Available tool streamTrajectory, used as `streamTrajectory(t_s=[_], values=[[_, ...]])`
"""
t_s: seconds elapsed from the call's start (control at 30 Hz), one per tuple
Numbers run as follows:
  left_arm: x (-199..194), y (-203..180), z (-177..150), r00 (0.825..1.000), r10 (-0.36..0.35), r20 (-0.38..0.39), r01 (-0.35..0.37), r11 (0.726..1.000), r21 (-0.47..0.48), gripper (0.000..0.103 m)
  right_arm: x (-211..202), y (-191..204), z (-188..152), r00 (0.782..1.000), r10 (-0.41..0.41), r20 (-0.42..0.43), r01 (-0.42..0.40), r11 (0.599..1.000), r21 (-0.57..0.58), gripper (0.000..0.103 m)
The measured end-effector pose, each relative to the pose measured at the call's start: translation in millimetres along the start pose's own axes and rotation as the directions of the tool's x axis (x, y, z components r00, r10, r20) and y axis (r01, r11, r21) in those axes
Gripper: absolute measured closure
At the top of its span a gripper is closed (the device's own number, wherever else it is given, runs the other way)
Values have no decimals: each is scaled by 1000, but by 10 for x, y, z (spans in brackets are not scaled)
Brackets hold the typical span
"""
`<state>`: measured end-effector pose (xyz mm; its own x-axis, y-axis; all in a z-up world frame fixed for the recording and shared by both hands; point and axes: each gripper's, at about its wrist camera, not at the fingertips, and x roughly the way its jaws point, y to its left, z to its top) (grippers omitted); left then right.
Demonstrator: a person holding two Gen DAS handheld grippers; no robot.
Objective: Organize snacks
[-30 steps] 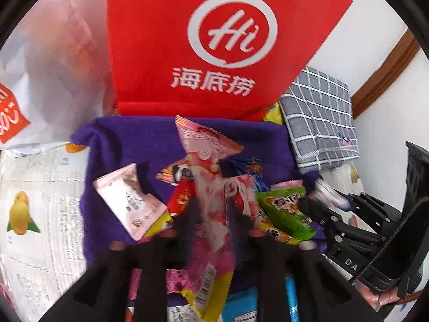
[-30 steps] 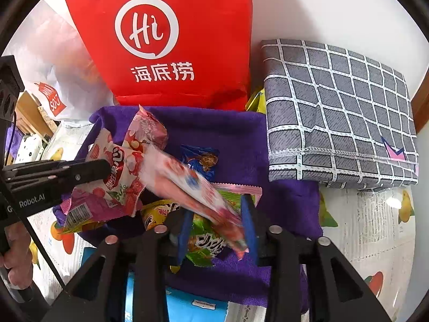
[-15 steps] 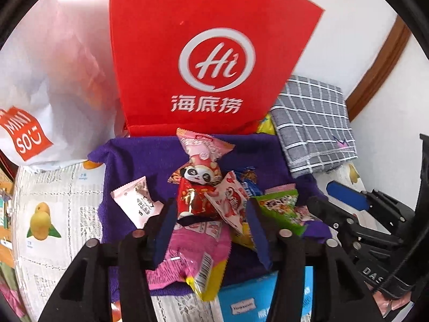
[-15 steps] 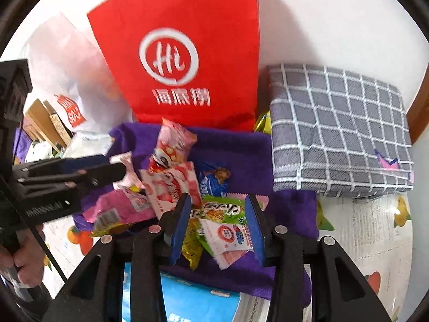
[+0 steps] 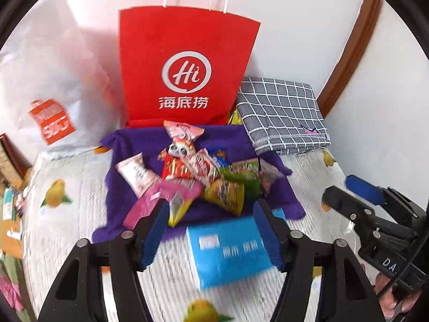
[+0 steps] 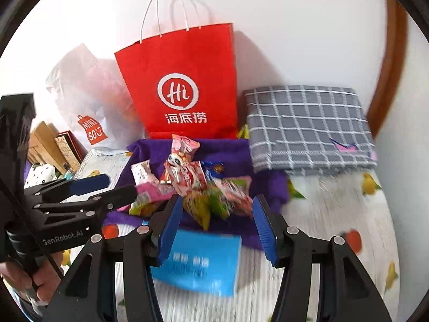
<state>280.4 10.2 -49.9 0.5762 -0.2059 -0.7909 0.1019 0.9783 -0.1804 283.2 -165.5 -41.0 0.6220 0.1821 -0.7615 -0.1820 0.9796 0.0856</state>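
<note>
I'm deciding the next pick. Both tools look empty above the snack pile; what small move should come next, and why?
Probably lower the left tool, its jaws opening and empty, onto the pink packet at the near edge of the pile on the purple cloth. It lies nearest and partly clear of the other wrappers.

A red paper carrier bag (image 5: 187,69) with white twisted handles and a white round logo stands upright against the white wall at twelve o'clock. At ten o'clock from it slumps a translucent white plastic shopping bag (image 5: 56,80) bearing an orange label. A folded grey cloth with a white grid pattern (image 5: 281,112) lies at two o'clock, touching the red bag's base. A white table covering printed with yellow fruit (image 5: 59,206) spreads beneath everything. At nine o'clock in the right wrist view, wooden boxes (image 6: 53,145) stand stacked by the table's edge. A brown wooden trim (image 6: 394,67) curves up the wall at three o'clock.
</note>
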Motion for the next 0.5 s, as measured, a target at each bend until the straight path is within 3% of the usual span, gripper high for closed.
streamTrajectory(t_s=[0.07, 0.2, 0.27, 0.33, 0.5], values=[[-171, -38, -172, 1000, 1, 15, -1, 1000, 7, 28, -171, -3, -154, 999, -36, 17, 36, 999, 3, 43], [-481, -104, -496, 999, 6, 46, -7, 1000, 8, 27, -461, -42, -520, 1000, -31, 6, 31, 999, 22, 40], [-636, -141, -635, 997, 16, 71, -16, 1000, 9, 18, -605, -57, -707, 999, -40, 5, 40, 999, 36, 37], [-789, -188, -762, 995, 25, 96, -26, 1000, 17, 13, -736, -59, -834, 999, -47, 17, 46, 998, 50, 24], [-1127, -332, -1077, 985, 76, 155, -85, 995, 51, 6, -1103, -9, -1153, 993, -95, 67, 93, 995, 41, 9]])
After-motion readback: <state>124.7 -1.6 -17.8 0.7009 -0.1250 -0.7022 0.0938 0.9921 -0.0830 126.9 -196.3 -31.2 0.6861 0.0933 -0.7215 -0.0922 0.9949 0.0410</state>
